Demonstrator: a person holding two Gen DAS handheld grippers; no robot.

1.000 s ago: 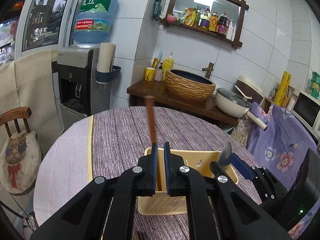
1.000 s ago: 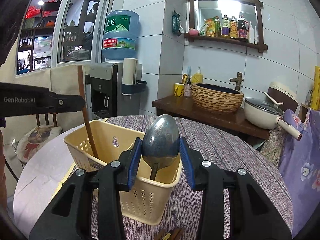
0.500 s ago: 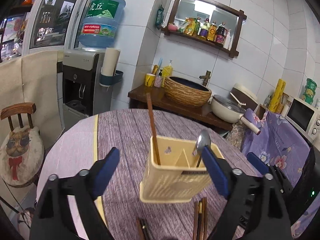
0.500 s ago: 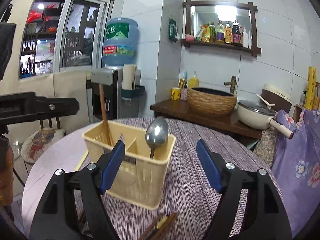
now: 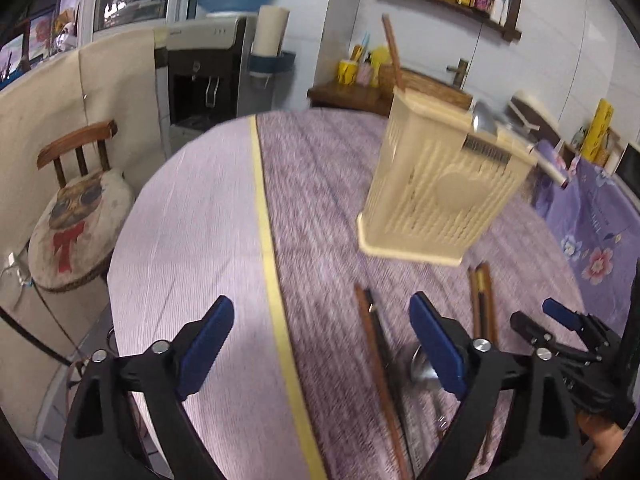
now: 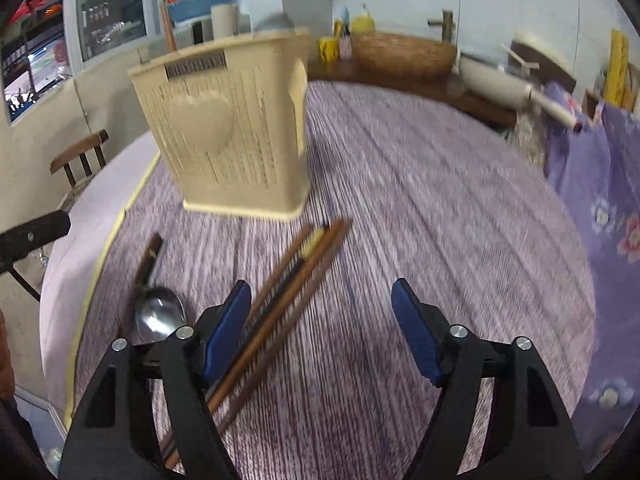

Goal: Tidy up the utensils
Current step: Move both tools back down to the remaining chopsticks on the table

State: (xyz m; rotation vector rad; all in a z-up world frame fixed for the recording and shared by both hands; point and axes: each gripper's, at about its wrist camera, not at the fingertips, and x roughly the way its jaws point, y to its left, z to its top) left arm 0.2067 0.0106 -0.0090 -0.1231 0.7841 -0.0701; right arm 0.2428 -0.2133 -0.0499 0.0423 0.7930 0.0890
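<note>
Cream plastic caddy [image 6: 232, 128], upper left of the right view, already holds one chopstick [image 6: 167, 26] and one spoon [image 5: 483, 119]. Loose chopsticks [image 6: 288, 280] and a second spoon [image 6: 158, 314] remain on the bench [image 6: 420, 220]. Your left gripper [image 5: 320, 344] and right gripper [image 6: 320, 330] are empty, jaws wide and closing.

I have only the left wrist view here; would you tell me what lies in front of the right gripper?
Observer: A bundle of chopsticks lies slanted on the table, just inside the left finger of the right gripper. Its jaws are closing but press on nothing.
Operator: Thank you. Are the sticks all of one kind?
Observer: No, one dark stick with a yellow end lies among the brown ones.
Operator: And the spoon that I only half see?
Observer: The spoon shows its whole bowl here. It lies on the cloth to the left of the bundle, apart from it.
</note>
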